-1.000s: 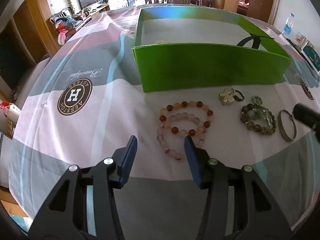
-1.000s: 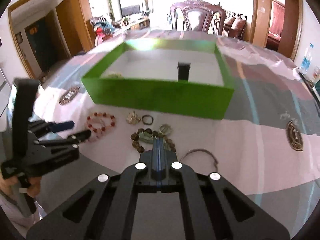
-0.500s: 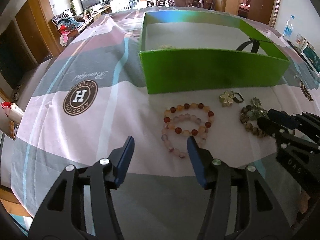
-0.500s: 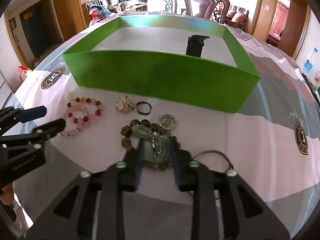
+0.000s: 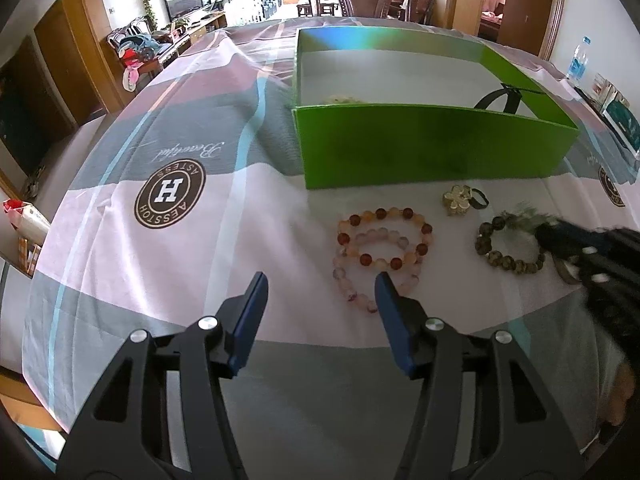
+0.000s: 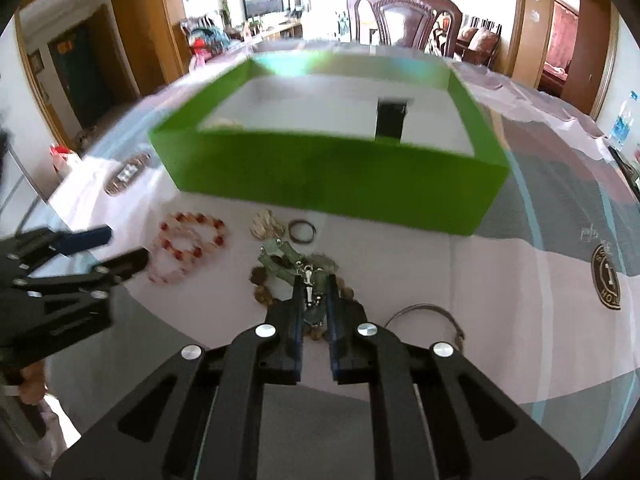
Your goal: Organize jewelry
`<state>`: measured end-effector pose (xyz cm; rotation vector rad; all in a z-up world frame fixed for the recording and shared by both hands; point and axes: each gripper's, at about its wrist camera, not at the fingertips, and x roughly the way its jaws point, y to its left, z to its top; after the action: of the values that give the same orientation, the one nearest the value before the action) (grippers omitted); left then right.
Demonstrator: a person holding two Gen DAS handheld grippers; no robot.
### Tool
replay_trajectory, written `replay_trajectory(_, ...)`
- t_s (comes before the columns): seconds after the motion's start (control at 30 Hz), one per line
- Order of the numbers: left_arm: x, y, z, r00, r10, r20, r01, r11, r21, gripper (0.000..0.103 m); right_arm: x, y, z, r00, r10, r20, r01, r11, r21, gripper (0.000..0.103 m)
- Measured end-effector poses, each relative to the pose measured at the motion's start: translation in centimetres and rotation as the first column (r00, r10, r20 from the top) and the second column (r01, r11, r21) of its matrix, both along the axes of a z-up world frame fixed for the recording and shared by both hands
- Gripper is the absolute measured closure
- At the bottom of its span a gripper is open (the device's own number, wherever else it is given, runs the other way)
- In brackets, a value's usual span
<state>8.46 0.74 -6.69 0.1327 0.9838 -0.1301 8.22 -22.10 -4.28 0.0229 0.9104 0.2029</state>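
We've got the green box (image 6: 328,172) dead ahead of both grippers, open-topped. R gripper (image 6: 313,292) is clamped on the green pendant piece (image 6: 288,260), w/ the dark bead bracelet (image 5: 506,246) on the cloth under it. L gripper (image 5: 320,296) hangs w/ jaws wide apart, pink-red bracelets (image 5: 380,248) just fwd-right. Only the R view shows the grip; the L view blurs it.

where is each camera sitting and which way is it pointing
Left wrist: on the left gripper, above the tablecloth, facing the green box; its own open fingers frame the red and pink bead bracelets.
Right wrist: on the right gripper, facing the same box; its own fingers are closed on the green pendant piece over the brown bead bracelet.
Shared: box, bracelets, flower ring, and each other's gripper.
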Motion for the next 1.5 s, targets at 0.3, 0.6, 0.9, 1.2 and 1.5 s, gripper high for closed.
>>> replay_trajectory(0.3, -0.1, 0.5, 0.0, 1.0, 0.004, -0.004, -0.004, 1.0, -0.006, 0.046, -3.7, -2.0, 4.6, 0.992, -0.039, 0.116, 0.038, 0.999, 0.009, 0.093)
replay_trajectory(0.6, 0.4, 0.3, -0.7, 1.0, -0.003, -0.026, 0.003, 1.0, -0.008, 0.046, -3.6, -2.1, -0.7, 0.996, -0.086, -0.039, 0.085, 0.996, -0.008, 0.092)
replay_trajectory(0.9, 0.9, -0.1, -1.1, 0.999, -0.009, -0.034, 0.008, 1.0, -0.025, 0.054, -3.6, -2.0, -2.0, 0.994, -0.095, -0.06, 0.094, 0.995, -0.013, 0.086)
replay_trajectory(1.2, 1.2, -0.6, -1.8, 0.999, -0.026, -0.042, 0.025, 0.999, -0.025, 0.063, -3.3, -1.6, -2.5, 0.994, -0.083, -0.069, 0.082, 0.997, -0.012, 0.07)
replay_trajectory(1.5, 0.5, -0.7, -1.8, 0.998, -0.048, -0.04, 0.047, 0.999, -0.027, 0.079, -3.1, -0.9, -2.7, 0.996, -0.065, -0.069, 0.064, 0.998, -0.024, 0.068)
